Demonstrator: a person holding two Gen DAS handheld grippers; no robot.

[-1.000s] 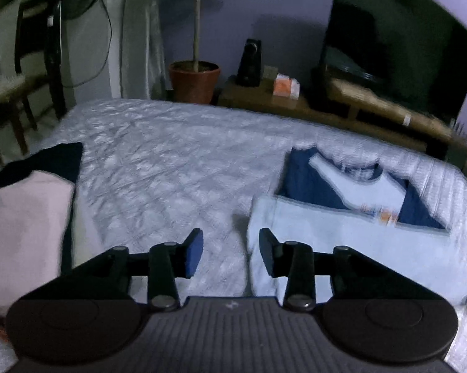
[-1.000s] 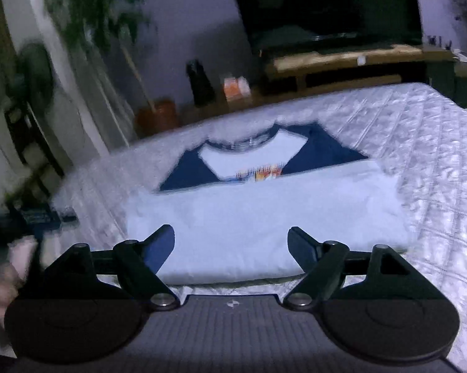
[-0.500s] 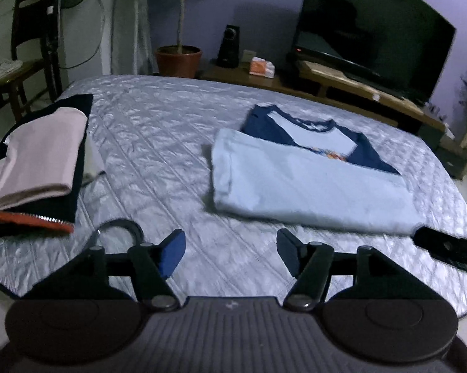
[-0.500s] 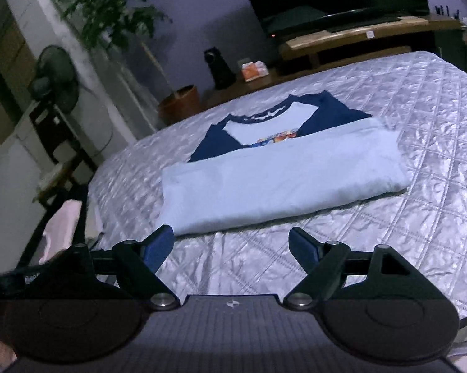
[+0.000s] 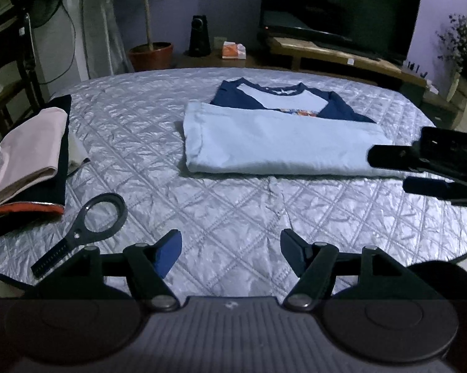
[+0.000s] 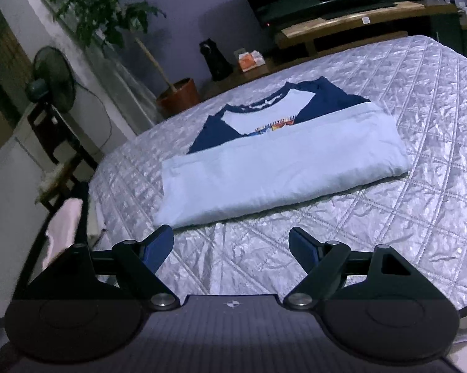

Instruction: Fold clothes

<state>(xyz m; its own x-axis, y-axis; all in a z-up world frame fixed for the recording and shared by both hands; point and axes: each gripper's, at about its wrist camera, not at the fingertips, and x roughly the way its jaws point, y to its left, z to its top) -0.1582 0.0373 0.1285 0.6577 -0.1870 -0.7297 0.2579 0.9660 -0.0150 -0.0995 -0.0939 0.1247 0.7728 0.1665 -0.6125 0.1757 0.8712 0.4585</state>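
Both the left hand-held gripper (image 5: pixel 231 250) and right hand-held gripper (image 6: pixel 230 245) are being held spread and empty short of the T-shirt (image 5: pixel 280 146), which is lying part-folded mid-bed (image 5: pixel 233 217); folded garments (image 5: pixel 28 161) are stacked aside, seemingly finished.

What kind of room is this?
Probably a living room at home: a big television on a low wooden stand, a potted plant, and a T-shirt on a quilted table cover.
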